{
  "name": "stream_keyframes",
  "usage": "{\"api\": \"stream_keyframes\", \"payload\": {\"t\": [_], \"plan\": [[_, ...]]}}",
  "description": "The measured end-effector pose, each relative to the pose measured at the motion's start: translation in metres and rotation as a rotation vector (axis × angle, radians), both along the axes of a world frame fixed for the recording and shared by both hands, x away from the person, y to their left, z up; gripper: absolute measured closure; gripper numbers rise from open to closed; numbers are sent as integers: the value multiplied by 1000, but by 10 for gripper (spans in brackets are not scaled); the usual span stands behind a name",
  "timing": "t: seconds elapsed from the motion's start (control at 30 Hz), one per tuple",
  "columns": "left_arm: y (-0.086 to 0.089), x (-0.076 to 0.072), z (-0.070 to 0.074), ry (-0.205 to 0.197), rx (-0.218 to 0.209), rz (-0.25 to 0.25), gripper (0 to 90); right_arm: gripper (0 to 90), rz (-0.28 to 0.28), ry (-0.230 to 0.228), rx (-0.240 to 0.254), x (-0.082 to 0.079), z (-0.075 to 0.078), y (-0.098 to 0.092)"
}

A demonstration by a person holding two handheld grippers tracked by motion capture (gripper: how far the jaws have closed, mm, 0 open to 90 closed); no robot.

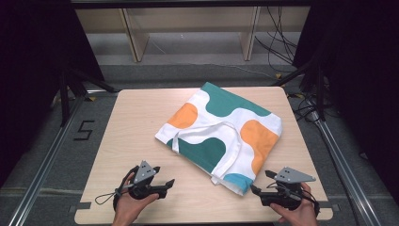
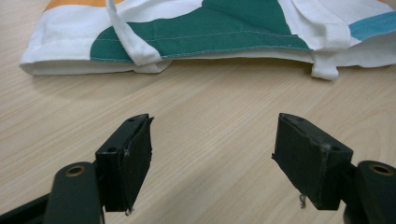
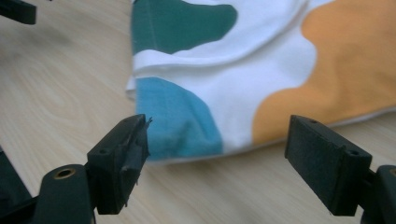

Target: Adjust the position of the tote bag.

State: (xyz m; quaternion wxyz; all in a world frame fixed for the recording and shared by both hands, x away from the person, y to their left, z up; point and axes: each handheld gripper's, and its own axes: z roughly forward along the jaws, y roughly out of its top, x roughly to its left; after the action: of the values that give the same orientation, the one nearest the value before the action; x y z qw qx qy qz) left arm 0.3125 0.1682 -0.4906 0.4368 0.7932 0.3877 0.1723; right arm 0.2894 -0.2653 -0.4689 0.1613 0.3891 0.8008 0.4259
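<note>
You have one folded cloth bag [image 1: 221, 134] and two grippers. The bag lies flat on the light wooden counter [image 1: 136, 122], right of its middle; behind is grey floor with cables. Its long axis runs diagonally, from far-left to near-right. Your left gripper [image 1: 170, 184] and right gripper [image 1: 260, 182] both have fingers spread apart, gripping nothing.

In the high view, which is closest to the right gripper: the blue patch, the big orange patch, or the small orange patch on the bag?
From the right gripper, nearest first:
1. Blue patch, at the bag's near corner, just left of the gripper.
2. Big orange patch, on the bag's right side, farther up the table.
3. Small orange patch, on the bag's far left part.
</note>
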Motion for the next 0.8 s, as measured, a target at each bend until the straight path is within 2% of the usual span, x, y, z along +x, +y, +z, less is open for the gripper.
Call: {"api": "stream_keyframes", "payload": {"t": [0.03,0.07,0.1,0.13,0.2,0.23,0.27,0.33,0.37,0.4,0.47,0.53,0.57,0.6,0.63,0.7,0.73,0.77,0.8], "plan": [[0,0,0,0,0,0,271,225,0,0,0,0,0,0],[3,0,1,-2,32,-15,271,224,-4,20,7,-2,0,5],[2,0,0,-13,18,-6,270,224,25,-24,-12,1,0,7],[3,1,0,-15,32,-8,268,224,34,-27,-24,1,0,12],[2,1,-2,-7,19,12,259,224,56,-31,-52,3,-1,22],[5,3,-1,-10,57,-6,254,224,76,-26,-81,6,-3,33],[5,3,-1,-10,57,-6,253,224,76,-26,-81,6,-3,33],[4,2,-1,5,42,10,251,224,101,-32,-118,10,-5,46],[5,3,-1,-10,63,1,250,225,115,-17,-131,13,-8,57],[5,3,-1,-10,63,1,249,225,115,-17,-131,13,-8,57],[5,4,-1,-10,65,6,249,239,112,-17,-180,14,-10,66],[7,5,-1,-8,68,13,247,269,117,-25,-270,18,-16,72],[7,5,-1,-8,68,13,247,269,117,-25,-270,18,-16,72],[7,5,-2,1,57,20,247,334,106,-14,-316,19,-19,72],[8,6,-2,0,58,24,247,334,106,-14,-316,19,-19,72],[8,7,-2,2,56,32,246,422,89,-28,-345,20,-21,69],[11,8,-1,-7,80,18,247,458,89,-24,-344,21,-20,67],[10,7,-3,2,54,42,246,565,102,-17,-332,22,-19,63],[10,8,-2,-2,61,40,246,589,98,-9,-334,20,-18,61]]}}
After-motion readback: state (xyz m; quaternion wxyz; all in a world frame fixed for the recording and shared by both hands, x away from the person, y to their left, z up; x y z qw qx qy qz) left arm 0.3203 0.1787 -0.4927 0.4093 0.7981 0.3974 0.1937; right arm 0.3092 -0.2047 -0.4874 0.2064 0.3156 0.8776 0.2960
